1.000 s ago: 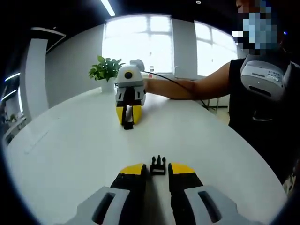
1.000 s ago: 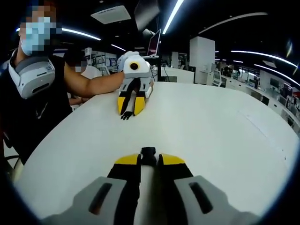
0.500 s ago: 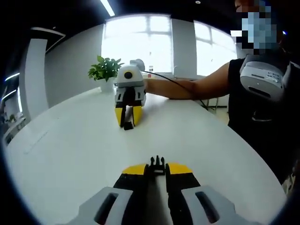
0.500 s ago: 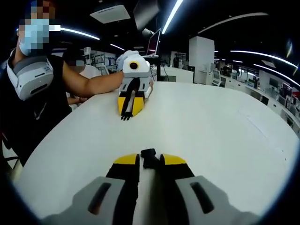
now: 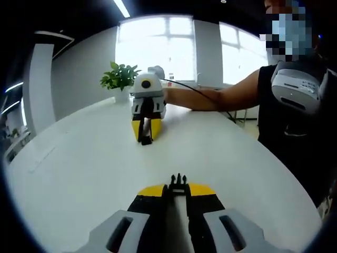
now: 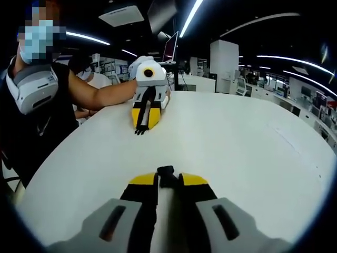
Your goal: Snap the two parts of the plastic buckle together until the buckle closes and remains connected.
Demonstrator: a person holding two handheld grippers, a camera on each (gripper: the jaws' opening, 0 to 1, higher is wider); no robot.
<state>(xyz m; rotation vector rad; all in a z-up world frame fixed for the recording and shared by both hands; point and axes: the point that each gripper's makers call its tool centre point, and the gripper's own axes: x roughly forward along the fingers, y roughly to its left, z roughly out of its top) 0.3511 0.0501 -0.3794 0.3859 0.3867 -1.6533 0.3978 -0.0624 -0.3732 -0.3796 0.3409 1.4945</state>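
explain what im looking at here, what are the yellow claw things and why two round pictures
There is no robot here. A person holds a handheld two-jaw gripper in each hand, and each gripper carries a fisheye camera looking along its own jaws, hence the two round pictures.

In the left gripper view, the left gripper is shut on the pronged buckle part. The right gripper faces it from across the white table.

In the right gripper view, the right gripper is shut on the socket part, with the left gripper opposite.

The two parts are apart, not yet snapped together. A plant stands at the table's far edge.
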